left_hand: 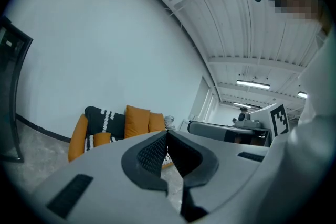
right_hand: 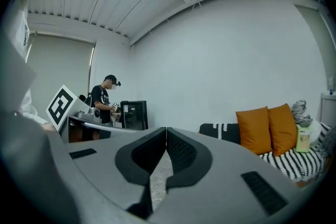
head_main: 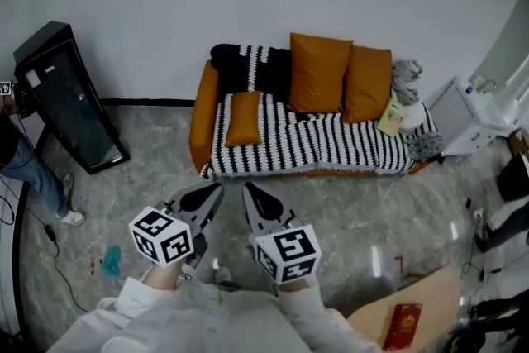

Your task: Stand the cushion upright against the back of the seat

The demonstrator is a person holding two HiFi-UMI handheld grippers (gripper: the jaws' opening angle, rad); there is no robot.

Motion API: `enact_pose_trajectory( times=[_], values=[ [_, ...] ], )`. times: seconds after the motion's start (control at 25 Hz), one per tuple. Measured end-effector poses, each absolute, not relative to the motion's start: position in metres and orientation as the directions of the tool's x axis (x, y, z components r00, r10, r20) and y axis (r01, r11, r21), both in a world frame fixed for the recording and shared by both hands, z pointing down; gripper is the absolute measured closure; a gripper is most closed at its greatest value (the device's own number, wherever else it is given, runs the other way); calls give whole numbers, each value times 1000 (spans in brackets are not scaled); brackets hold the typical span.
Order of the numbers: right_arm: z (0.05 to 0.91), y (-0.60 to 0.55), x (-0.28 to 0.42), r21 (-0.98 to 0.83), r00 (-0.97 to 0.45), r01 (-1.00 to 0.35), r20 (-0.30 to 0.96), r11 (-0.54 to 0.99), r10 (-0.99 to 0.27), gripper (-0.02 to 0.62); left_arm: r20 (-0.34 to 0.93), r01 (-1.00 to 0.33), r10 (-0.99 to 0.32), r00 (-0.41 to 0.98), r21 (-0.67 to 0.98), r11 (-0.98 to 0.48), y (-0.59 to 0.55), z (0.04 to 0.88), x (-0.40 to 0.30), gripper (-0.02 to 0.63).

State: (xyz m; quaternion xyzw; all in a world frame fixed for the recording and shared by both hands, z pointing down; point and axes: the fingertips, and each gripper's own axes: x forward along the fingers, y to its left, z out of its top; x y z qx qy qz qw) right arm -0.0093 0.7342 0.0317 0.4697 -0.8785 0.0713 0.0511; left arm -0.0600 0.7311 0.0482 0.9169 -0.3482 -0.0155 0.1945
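A small orange cushion [head_main: 244, 118] lies flat on the left end of the sofa's seat [head_main: 281, 146], which is covered by a black-and-white striped throw. Two larger orange cushions [head_main: 318, 72] stand upright against the sofa back; they also show in the right gripper view as cushions [right_hand: 256, 130]. In the left gripper view the small cushion [left_hand: 102, 139] peeks out on the seat. My left gripper [head_main: 216, 192] and right gripper [head_main: 246, 191] are both shut and empty, held side by side over the floor well short of the sofa.
A black cabinet [head_main: 68, 99] leans by the wall at left, with a person [head_main: 33, 165] beside it. A white unit [head_main: 463, 116] stands right of the sofa. A wooden table corner with a red booklet [head_main: 403, 326] sits at the lower right. A teal object [head_main: 111, 261] lies on the floor.
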Motion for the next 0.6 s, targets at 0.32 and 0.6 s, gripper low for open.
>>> enact_pose_trajectory(
  times=[0.32, 0.6],
  values=[
    [43, 678, -15, -87, -518, -855, 212, 512, -829, 583, 138, -612, -612, 778, 384, -692, 668, 59, -67, 598],
    [49, 625, -4, -98, -499, -867, 202, 489, -843, 583, 145, -624, -624, 768, 389, -678, 617, 65, -64, 598]
  ],
)
